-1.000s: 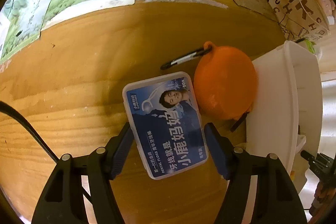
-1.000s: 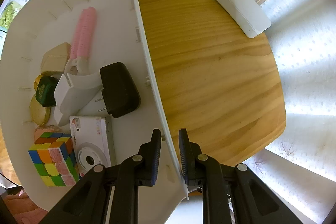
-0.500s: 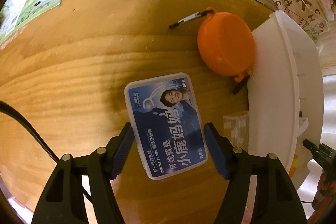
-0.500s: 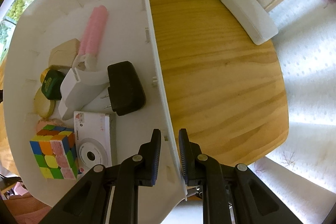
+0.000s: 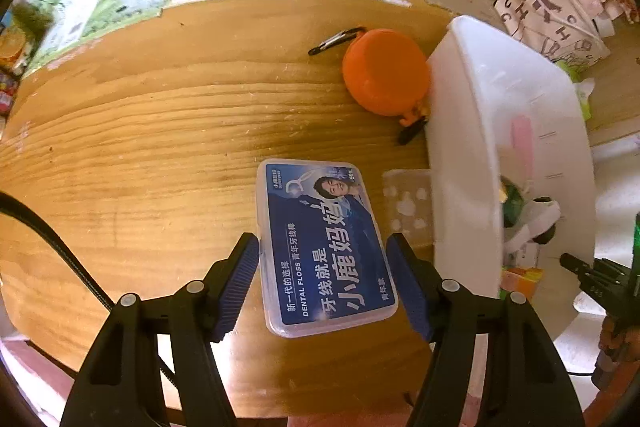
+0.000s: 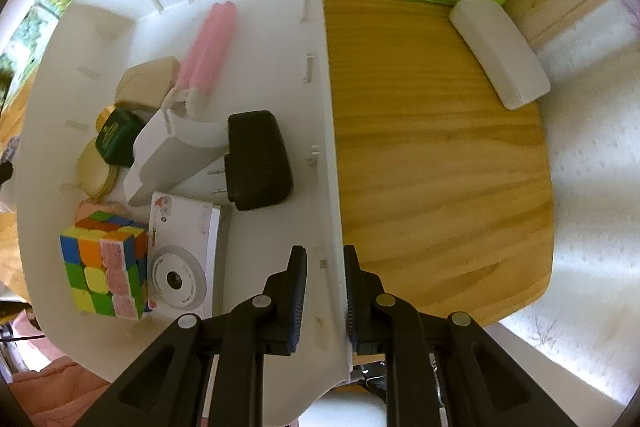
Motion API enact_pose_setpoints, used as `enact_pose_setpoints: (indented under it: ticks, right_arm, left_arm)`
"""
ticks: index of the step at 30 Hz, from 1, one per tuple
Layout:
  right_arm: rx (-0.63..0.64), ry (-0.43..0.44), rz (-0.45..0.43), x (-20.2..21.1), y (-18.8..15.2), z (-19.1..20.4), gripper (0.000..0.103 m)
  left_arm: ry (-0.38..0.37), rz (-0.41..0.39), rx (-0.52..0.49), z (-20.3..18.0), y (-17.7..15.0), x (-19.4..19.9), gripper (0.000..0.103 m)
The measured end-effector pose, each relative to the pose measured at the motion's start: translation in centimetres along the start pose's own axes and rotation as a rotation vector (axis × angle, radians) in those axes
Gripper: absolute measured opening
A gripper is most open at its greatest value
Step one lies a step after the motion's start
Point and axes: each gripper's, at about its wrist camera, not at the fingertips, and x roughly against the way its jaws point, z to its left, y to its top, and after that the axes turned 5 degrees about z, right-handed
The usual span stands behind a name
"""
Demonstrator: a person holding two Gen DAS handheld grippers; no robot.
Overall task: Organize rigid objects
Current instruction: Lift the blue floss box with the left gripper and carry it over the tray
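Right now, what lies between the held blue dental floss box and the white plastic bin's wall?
In the left wrist view, a small clear plastic case lies on the wooden table between the blue dental floss box and the white plastic bin.

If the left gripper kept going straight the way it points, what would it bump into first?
Probably the bare wooden table. The left gripper points steeply down, its jaws holding the floss box, which would likely land first.

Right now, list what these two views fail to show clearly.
- Left wrist view: the white bin wall hides most of its contents; what shows is blurred.
- Left wrist view: a small clear box beside the bin, contents too blurred.
- Right wrist view: the pink item behind the puzzle cube is mostly hidden.
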Motion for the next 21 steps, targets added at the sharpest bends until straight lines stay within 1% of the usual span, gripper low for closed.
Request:
enact_pose_setpoints:
  ticks: [8,14,21]
  right_arm:
    - [0.079,0.028,-0.004,-0.1,0.1,-0.2,0.017]
    - [0.141,0.042,-0.006,-0.2,0.2,-0.1,0.017]
    - [0.219,0.055,-0.01,-0.3,0.3,0.2,0.017]
  left_arm:
    - [0.017,-0.072,-0.006,-1.5,-2.8,4.1,0.069]
    - [0.023,-0.131,-0.037,-4.0,-4.0,6.4,0.069]
    - [0.003,-0.179,-0.088,-7.7,-4.9,8.2,0.069]
